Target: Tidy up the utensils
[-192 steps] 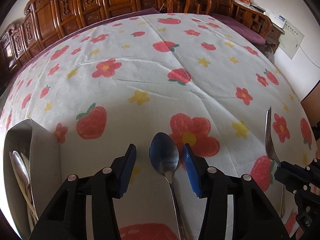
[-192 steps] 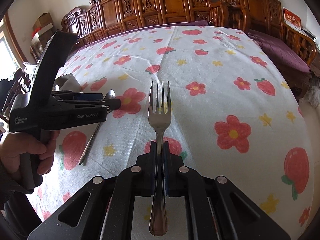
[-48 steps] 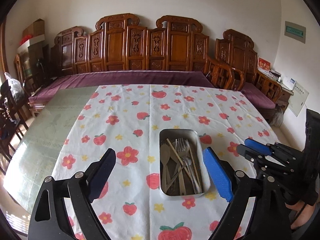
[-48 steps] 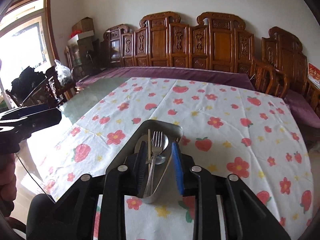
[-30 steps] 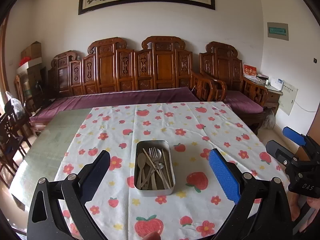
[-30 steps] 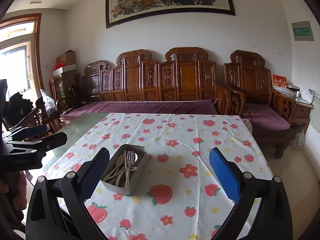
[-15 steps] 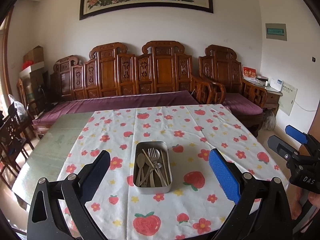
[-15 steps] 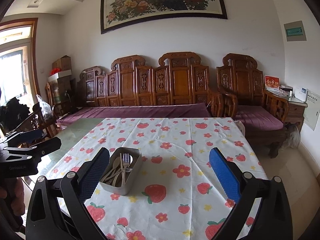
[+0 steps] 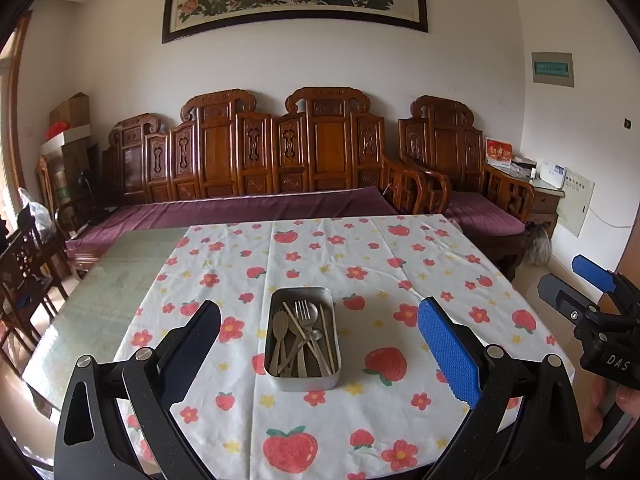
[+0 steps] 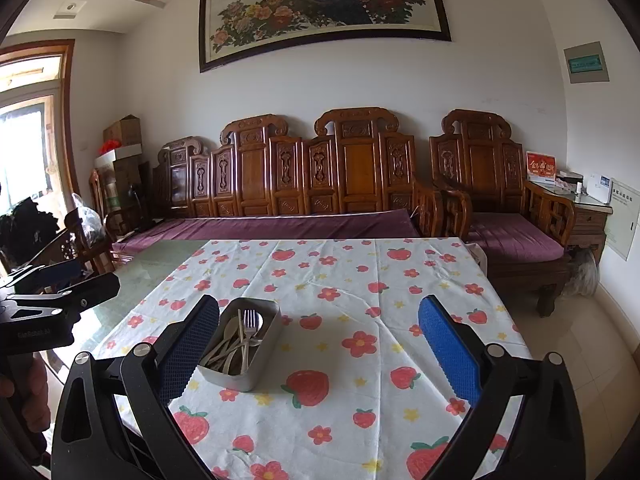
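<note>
A rectangular metal tin [image 9: 303, 379] stands on the table's strawberry-print cloth. It holds a metal fork [image 9: 306, 314], spoons, wooden chopsticks and other utensils. The tin also shows in the right wrist view [image 10: 256, 372], with the fork [image 10: 249, 321] inside. My left gripper [image 9: 320, 350] is wide open and empty, held back from and above the table's near edge. My right gripper [image 10: 318, 348] is wide open and empty too, to the right of the left one; it shows in the left wrist view [image 9: 576, 286].
The floral cloth [image 9: 400, 280] covers the table's right part; bare green glass [image 9: 108, 292] lies at the left. A carved wooden sofa [image 9: 280, 168] with purple cushions stands behind the table. Dark chairs [image 9: 28, 264] stand at the left.
Both grippers have drawn further back and up from the table since half a second ago. The tin looks slightly smaller. Both stay open and empty.
</note>
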`<state>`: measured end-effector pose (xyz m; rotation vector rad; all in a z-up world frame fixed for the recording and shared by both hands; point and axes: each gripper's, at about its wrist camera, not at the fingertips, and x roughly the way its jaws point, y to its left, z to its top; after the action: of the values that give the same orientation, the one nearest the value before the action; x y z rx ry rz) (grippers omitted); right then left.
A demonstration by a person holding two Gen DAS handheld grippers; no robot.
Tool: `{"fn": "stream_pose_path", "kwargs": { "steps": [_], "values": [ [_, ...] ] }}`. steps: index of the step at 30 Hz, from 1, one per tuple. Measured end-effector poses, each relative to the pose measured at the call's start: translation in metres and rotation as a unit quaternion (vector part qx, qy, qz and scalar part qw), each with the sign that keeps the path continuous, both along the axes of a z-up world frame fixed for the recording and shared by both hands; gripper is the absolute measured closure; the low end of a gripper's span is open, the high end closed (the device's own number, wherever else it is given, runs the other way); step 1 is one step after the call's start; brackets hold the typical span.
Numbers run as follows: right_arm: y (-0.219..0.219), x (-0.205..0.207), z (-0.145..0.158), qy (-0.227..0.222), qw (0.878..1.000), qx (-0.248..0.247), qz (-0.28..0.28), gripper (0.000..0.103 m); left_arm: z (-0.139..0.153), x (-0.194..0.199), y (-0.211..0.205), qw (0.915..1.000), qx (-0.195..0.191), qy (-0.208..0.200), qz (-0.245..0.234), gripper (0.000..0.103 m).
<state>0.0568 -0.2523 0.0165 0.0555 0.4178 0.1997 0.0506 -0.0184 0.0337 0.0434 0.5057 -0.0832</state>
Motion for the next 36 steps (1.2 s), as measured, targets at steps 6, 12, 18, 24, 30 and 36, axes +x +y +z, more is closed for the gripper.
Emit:
{"fn": "stream_pose_path", "kwargs": {
  "steps": [6,12,18,24,30,36],
  "values": [
    [-0.001,0.0,0.0003,0.0,1.0,0.001,0.0,0.003,0.0003,0.0001,0.0009,1.0,-0.001,-0.001,-0.001,0.008],
    [-0.0011,0.0,0.0003,0.0,1.0,0.0,0.0,0.003,0.0025,-0.001,0.001,1.0,-0.003,-0.004,0.0,0.008],
    [-0.0015,0.0007,0.0003,0.0,1.0,0.001,-0.001,0.003,0.0025,-0.0013,0.0012,1.0,-0.002,-0.004,0.0,0.008],
    [-0.002,0.0005,0.0,0.0,1.0,0.0,-0.001,0.003,0.0041,-0.0015,0.0009,1.0,-0.003,-0.004,0.0,0.008],
    [-0.002,0.0005,0.0,0.0,1.0,0.001,-0.001,0.003,0.006,-0.003,0.0008,1.0,-0.003,-0.005,0.0,0.008],
    [-0.0016,0.0006,0.0003,0.0,1.0,0.001,-0.001,0.003,0.0056,-0.0032,0.0008,1.0,-0.003,-0.004,0.0,0.008]
  ]
}}
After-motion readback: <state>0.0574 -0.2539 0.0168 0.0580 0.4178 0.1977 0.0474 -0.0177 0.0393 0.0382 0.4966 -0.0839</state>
